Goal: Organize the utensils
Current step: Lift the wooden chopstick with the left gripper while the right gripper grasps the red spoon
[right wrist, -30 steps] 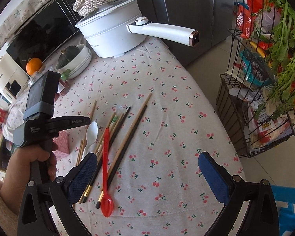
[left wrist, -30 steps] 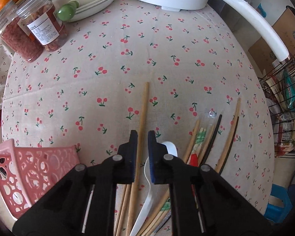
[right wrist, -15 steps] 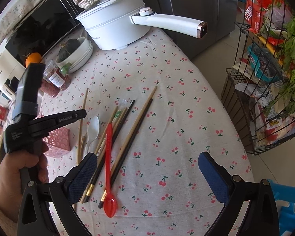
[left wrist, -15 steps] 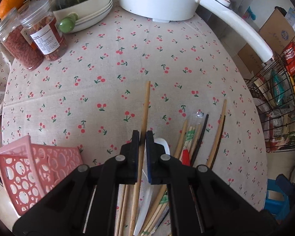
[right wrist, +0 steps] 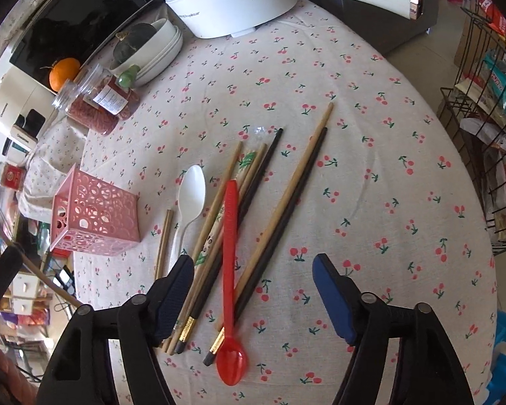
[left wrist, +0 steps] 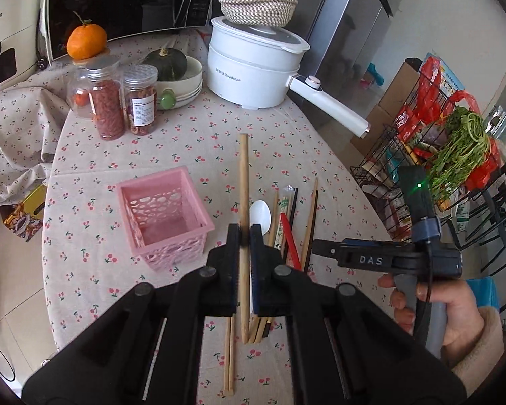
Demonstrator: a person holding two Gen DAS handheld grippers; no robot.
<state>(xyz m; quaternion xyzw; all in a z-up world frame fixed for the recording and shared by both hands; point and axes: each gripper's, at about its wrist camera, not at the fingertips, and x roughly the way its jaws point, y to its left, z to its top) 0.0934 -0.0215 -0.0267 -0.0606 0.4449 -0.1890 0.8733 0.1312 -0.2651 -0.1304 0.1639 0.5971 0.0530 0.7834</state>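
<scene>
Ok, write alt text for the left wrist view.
The left claw is shut on a chopstick, held above a cherry-print tablecloth. A pink basket stands just left of it, more utensils lie to the right, and a hand holds the right claw's handle at the right edge.

Your left gripper (left wrist: pixel 245 233) is matt black plastic, clamped on a pale, unvarnished wooden chopstick (left wrist: pixel 243 182). At centre left of the frame the pink basket (left wrist: pixel 162 216) is glossy perforated plastic. The tablecloth (left wrist: pixel 192 141) is matt woven cloth printed with cherries. Near the bottom centre of the right wrist view, the red spoon (right wrist: pixel 231 270) is shiny translucent plastic; the white spoon (right wrist: pixel 190 202) beside it is smooth and duller. Upper centre, the white pot (left wrist: pixel 253 74) looks glossy.
</scene>
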